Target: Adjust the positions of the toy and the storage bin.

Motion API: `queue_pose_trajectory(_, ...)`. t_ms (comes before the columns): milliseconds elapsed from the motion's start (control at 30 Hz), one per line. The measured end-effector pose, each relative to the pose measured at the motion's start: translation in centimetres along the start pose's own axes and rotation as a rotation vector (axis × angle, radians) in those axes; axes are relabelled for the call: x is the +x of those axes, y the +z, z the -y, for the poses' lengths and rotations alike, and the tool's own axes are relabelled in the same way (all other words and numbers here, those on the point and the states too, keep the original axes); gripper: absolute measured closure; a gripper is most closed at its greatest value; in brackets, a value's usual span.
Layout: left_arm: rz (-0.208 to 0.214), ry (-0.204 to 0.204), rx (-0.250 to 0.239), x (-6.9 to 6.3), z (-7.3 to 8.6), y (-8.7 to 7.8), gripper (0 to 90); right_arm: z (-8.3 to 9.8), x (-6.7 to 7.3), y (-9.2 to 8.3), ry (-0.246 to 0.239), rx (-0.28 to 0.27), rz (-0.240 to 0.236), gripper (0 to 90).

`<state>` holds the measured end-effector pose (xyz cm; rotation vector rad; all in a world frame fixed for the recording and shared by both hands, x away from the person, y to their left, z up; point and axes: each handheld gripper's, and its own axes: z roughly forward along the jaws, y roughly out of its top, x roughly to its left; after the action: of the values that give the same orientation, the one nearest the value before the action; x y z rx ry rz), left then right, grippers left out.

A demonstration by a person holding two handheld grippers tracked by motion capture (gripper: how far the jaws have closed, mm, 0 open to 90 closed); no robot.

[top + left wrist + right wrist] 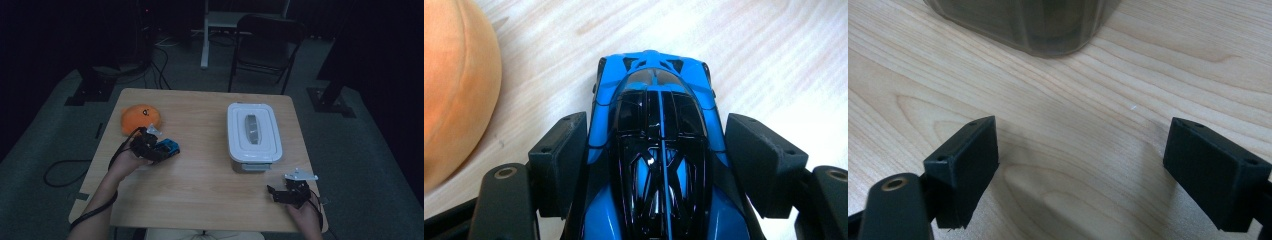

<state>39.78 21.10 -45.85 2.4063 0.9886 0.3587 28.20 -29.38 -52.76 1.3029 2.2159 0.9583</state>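
And here we are over the wooden table [200, 185], where our left gripper [159, 148] has a blue toy car [167, 148] between its jaws. From the left gripper view we look straight down the blue toy car [659, 150], its glossy black roof and blue nose pointing away from us, with the two black pads [561, 160] tight against its flanks, so we call that a pinch on the car's body. The wood under the nose looks a little way off, though we cannot say for sure that the car is clear of the table. Just off the gripper's left side sits an orange plush toy [454, 95], close to the car but not touching it; in the high view the same orange plush toy [140, 117] lies just beyond our left hand [127, 160]. Over to our right gripper [276, 192], near the table's front edge: its jaws stand wide apart with bare wood between them, nothing held. Straight ahead of those spread jaws, near but apart, sits a white lidded container [252, 132], and its rounded corner [1048, 30] looms at the top of the right gripper view.
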Motion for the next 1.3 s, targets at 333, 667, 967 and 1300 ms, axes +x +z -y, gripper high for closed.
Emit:
queue_pose_trajectory(333,0.038,-0.023,0.043,-0.6,4.5,-0.2,28.5,0.0,0.0,0.0,0.0,0.0,0.0,13.9)
queue_pose_trajectory(667,0.049,-0.037,0.018,-0.6,5.7,-0.8,23.9,0.0,0.0,0.0,0.001,0.0,0.001,13.9)
queue_pose_trajectory(967,0.037,0.001,0.096,-0.3,4.6,0.9,18.9,0.0,0.0,0.0,0.002,0.0,0.002,13.9)
queue_pose_trajectory(1300,0.062,0.0,0.086,-0.4,5.1,1.2,26.2,0.0,0.0,0.0,0.003,0.0,0.003,13.9)
